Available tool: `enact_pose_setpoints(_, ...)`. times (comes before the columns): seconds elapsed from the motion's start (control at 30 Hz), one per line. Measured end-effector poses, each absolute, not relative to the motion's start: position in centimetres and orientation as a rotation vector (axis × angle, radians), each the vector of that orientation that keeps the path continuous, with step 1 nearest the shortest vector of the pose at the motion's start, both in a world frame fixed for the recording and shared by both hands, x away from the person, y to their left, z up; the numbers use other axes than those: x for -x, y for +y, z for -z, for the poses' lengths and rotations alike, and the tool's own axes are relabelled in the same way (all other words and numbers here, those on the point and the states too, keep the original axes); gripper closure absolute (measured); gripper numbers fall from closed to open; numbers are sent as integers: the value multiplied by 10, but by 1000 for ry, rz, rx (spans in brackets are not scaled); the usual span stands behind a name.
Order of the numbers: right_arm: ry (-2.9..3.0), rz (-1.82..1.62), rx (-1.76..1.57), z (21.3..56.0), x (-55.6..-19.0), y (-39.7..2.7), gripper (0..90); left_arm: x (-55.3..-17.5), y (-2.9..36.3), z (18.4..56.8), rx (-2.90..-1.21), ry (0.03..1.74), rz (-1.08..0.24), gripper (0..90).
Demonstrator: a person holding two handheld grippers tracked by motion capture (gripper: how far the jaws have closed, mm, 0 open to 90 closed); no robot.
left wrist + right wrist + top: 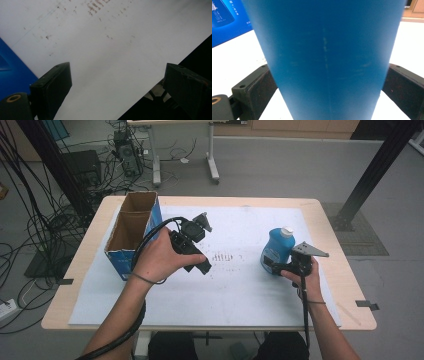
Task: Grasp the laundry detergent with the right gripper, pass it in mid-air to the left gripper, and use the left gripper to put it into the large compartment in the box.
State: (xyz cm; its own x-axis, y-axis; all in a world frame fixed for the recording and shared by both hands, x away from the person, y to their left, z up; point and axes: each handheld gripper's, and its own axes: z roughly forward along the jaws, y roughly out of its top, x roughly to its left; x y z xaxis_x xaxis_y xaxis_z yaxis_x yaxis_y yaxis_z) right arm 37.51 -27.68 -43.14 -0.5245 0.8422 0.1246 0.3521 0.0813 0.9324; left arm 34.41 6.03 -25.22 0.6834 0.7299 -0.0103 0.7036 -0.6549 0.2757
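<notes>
A blue bottle (276, 251) with a white cap stands upright on the white sheet (240, 290), right of centre. My right gripper (274, 266) is shut on its lower body from the near side. In the right gripper view the bottle (324, 37) sits between both jaws of the right gripper (328, 82), which press against its sides. My left gripper (199, 265) hovers over the sheet's middle, tilted down toward the near edge. Seen in its own view, the left gripper (116, 80) is open, with only bare sheet between the jaws.
An open cardboard box (132, 227) with blue sides stands at the left of the wooden table (345, 285); its blue wall (10, 67) appears beside the left jaw and also behind the bottle (224, 20). Faint brown marks (222, 256) dot the sheet. Cables and desk legs lie beyond.
</notes>
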Motion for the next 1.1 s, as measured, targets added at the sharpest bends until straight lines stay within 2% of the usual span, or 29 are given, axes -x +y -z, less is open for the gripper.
enact_pose_setpoints(1.1,1905,-1448,-1182,431,-375,-280,25,-343,61,250,-2626,1152,-153,88)
